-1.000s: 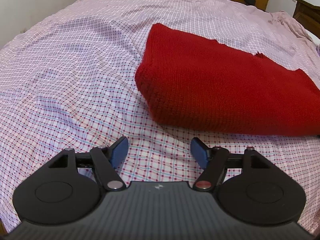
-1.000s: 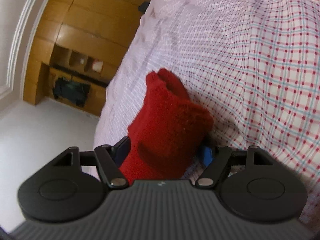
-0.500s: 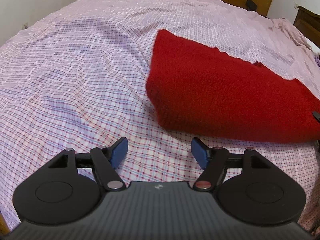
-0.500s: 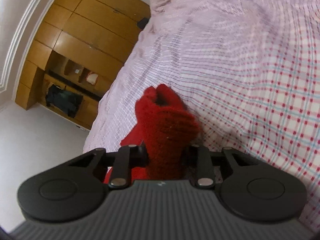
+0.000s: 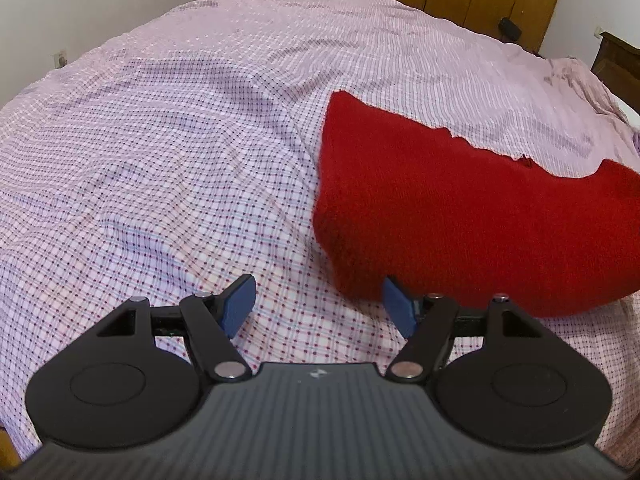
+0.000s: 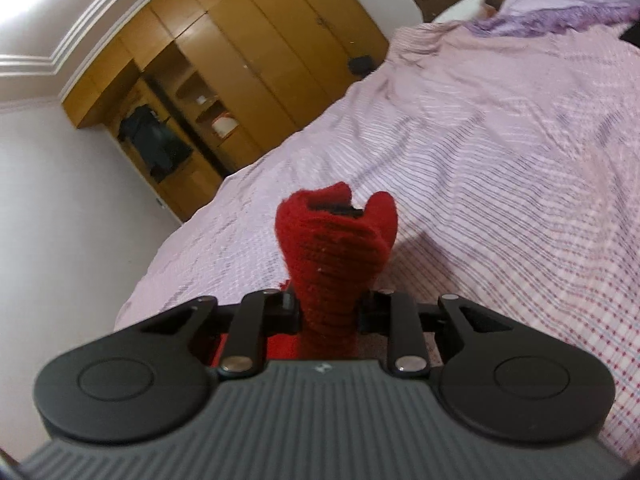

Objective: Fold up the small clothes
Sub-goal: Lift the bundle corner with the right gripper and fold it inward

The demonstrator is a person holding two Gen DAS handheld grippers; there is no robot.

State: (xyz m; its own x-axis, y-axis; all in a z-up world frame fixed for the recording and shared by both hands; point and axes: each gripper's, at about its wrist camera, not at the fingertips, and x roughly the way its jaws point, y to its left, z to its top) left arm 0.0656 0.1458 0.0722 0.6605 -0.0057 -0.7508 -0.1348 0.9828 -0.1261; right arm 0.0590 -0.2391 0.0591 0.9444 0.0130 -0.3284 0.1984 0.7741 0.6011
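A folded red knit garment (image 5: 472,208) lies on the checked bed sheet (image 5: 160,168), right of centre in the left wrist view. My left gripper (image 5: 318,300) is open and empty, just in front of the garment's near left corner; its right blue fingertip (image 5: 394,300) sits at the garment's edge. My right gripper (image 6: 328,310) is shut on a bunched end of the red knit garment (image 6: 334,248), which sticks up between the jaws, lifted above the bed.
The bed sheet (image 6: 500,168) fills most of both views. A wooden wardrobe (image 6: 248,68) with open shelves stands beyond the bed. A purple cloth (image 6: 560,12) and a dark headboard (image 5: 618,64) are at the far right end. A white wall (image 5: 100,0) is on the left.
My right gripper closed on the garment's end and lifted it, tilting upward. The garment's right part has risen. My left gripper drew nearer to the garment's near left corner, still open.
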